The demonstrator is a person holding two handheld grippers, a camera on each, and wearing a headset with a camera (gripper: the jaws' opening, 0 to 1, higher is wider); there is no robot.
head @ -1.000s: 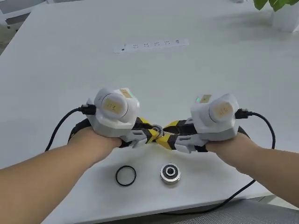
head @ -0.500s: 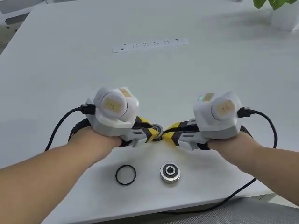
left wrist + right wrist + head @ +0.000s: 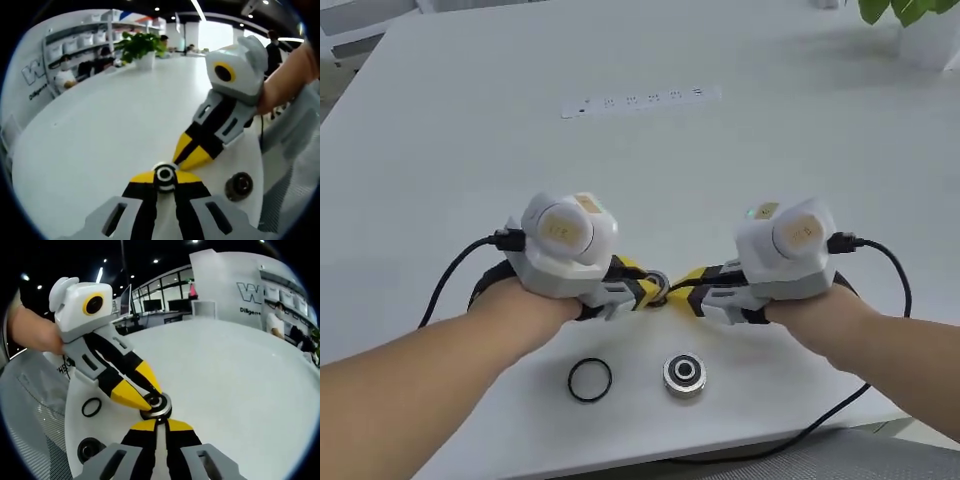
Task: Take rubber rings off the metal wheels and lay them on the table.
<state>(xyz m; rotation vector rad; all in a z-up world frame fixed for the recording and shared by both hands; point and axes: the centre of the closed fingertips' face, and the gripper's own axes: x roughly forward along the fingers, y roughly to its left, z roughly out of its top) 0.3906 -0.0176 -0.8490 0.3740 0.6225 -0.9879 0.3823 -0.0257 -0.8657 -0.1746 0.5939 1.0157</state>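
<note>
A small metal wheel [image 3: 659, 283] with a dark rubber ring around it hangs above the table between both grippers. My left gripper [image 3: 165, 180] is shut on that wheel [image 3: 165, 172], holding it face-on. My right gripper [image 3: 156, 423] comes from the opposite side, its yellow tips shut on the ring at the near rim of the wheel [image 3: 156, 403]. In the head view the left gripper [image 3: 650, 289] and right gripper [image 3: 680, 287] meet tip to tip. A loose black rubber ring [image 3: 589, 379] lies flat on the table beside a bare metal wheel [image 3: 685, 373].
The white table [image 3: 650, 170] stretches far ahead, with a white power strip [image 3: 642, 98] lying across it. A potted plant [image 3: 910, 20] stands at the back right. Black cables trail from both grippers toward the near table edge [image 3: 720, 440].
My right gripper's tips have risen slightly and drawn level with the held wheel. The left gripper, the loose ring and the bare wheel have stayed put.
</note>
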